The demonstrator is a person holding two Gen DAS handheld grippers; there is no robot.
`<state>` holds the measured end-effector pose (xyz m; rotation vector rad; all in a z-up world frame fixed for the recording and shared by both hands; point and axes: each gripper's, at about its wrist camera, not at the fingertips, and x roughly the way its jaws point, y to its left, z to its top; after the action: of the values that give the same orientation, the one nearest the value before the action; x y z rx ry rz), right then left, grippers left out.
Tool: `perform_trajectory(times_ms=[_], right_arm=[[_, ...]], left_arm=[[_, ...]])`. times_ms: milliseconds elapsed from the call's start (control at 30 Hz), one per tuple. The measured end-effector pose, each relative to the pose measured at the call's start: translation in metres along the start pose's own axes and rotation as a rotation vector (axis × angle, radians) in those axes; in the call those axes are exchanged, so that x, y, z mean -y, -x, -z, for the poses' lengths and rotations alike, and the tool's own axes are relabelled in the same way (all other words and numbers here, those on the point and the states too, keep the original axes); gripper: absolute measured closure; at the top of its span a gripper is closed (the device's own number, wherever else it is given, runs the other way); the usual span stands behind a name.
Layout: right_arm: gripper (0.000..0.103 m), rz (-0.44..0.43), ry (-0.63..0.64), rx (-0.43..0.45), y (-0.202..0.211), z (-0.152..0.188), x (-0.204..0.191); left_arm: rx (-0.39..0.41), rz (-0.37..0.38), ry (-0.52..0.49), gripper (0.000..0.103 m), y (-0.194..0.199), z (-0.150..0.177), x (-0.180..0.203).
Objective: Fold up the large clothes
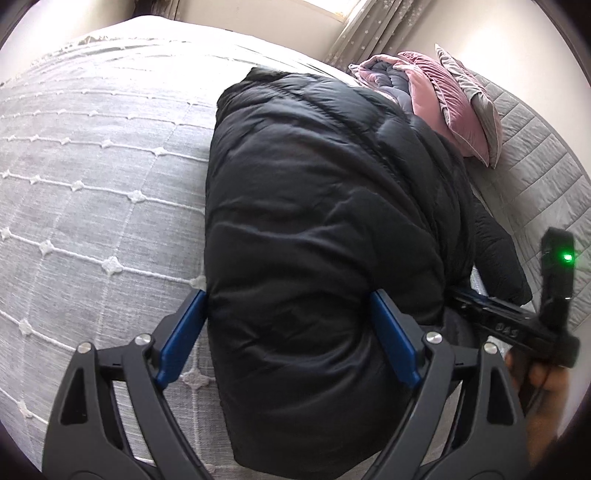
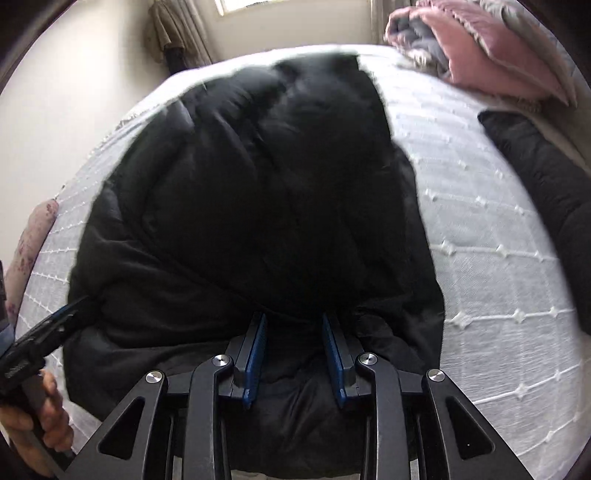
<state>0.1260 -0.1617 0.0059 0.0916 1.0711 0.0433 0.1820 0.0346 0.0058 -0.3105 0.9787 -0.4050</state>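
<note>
A black puffer jacket [image 1: 317, 206] lies folded into a thick bundle on the grey bedspread [image 1: 92, 184]. My left gripper [image 1: 291, 299] is wide open, its blue pads on either side of the bundle's near left edge. My right gripper [image 2: 293, 317] is partly closed on a fold of the jacket [image 2: 258, 192] at its near edge. A black sleeve [image 2: 546, 192] lies out to the right in the right wrist view. The right gripper's body [image 1: 517, 325] shows at the jacket's right side in the left wrist view, and the left gripper [image 2: 48, 328] shows at the jacket's left in the right wrist view.
Pink and grey pillows [image 1: 450, 103] and a pink quilt [image 2: 491, 48] sit at the head of the bed. A window and curtains [image 1: 373, 29] are behind. A floral item [image 2: 29, 247] lies at the bed's left edge.
</note>
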Motion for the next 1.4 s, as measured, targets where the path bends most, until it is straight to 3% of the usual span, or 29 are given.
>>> perform_trajectory(times_ms=[167, 367, 567, 733, 933, 1033, 1133, 1200, 1267, 1400], right_arm=[[0.073, 0.007, 0.016, 0.015, 0.002, -0.002, 0.001], [0.066, -0.047, -0.076, 0.092, 0.041, 0.008, 0.019], [0.063, -0.046, -0.111, 0.044, 0.033, 0.019, 0.033], [0.063, -0.018, -0.101, 0.027, 0.026, 0.013, 0.023], [0.063, -0.036, -0.113, 0.017, 0.022, 0.006, 0.02], [0.063, -0.044, -0.115, 0.014, 0.011, -0.002, 0.031], [0.062, -0.041, -0.11, 0.009, 0.004, -0.01, 0.036], [0.062, -0.044, -0.114, 0.007, 0.003, -0.009, 0.036], [0.062, -0.058, -0.126, 0.008, 0.0, -0.009, 0.04], [0.062, -0.055, -0.133, 0.006, -0.008, -0.014, 0.046]], left_arm=[[-0.025, 0.017, 0.039, 0.014, 0.001, 0.001, -0.008], [-0.021, 0.027, 0.115, 0.014, 0.018, -0.006, -0.031], [-0.031, 0.023, 0.194, 0.014, 0.022, -0.008, -0.057], [0.03, 0.054, 0.02, 0.014, 0.029, -0.022, -0.019], [-0.037, 0.034, -0.132, 0.014, 0.0, -0.064, 0.041], [-0.026, -0.011, -0.203, 0.014, -0.026, -0.099, 0.082], [-0.071, -0.004, -0.172, 0.014, -0.063, -0.128, 0.107], [-0.074, -0.056, -0.166, 0.013, -0.085, -0.137, 0.116], [-0.06, -0.11, -0.158, 0.011, -0.109, -0.138, 0.116], [-0.056, -0.121, -0.115, 0.008, -0.128, -0.134, 0.108]])
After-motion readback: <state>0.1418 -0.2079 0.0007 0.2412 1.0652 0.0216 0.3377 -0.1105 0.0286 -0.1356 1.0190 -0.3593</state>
